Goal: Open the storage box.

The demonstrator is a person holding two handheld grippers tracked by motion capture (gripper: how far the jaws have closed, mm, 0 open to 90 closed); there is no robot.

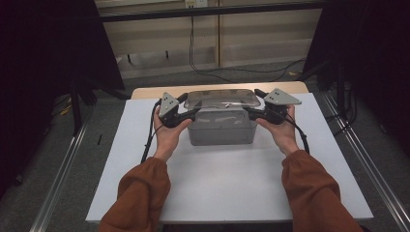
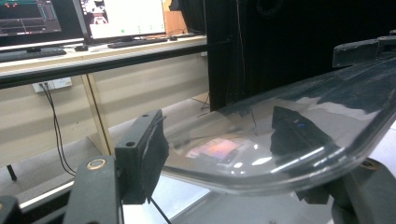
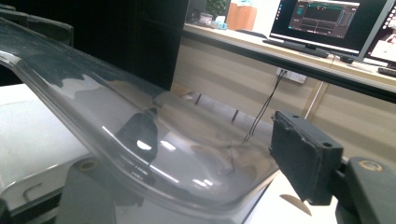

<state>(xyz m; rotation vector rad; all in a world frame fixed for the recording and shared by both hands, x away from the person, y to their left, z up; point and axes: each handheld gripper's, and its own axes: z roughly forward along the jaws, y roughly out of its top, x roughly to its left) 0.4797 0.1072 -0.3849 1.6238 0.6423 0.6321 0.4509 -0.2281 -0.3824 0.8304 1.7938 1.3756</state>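
A grey box [image 1: 221, 128] stands at the back of the white table, and a clear plastic lid [image 1: 221, 98] sits just above it, tilted. My left gripper [image 1: 189, 114] reaches the lid's left end and my right gripper [image 1: 252, 112] its right end. In the left gripper view the lid [image 2: 289, 135] runs from one jaw pad [image 2: 144, 154] across the top of the other jaw. The right gripper view mirrors this: the lid [image 3: 140, 135] lies over one jaw and its edge meets the opposite pad [image 3: 303, 161]. Both grippers look shut on the lid's ends.
The white table top [image 1: 227, 183] spreads out in front of the box. A wooden edge shows behind it. Metal rails [image 1: 63, 169] run along both sides on the floor. Cables hang at the back wall, and desks with monitors [image 2: 121, 18] stand beyond.
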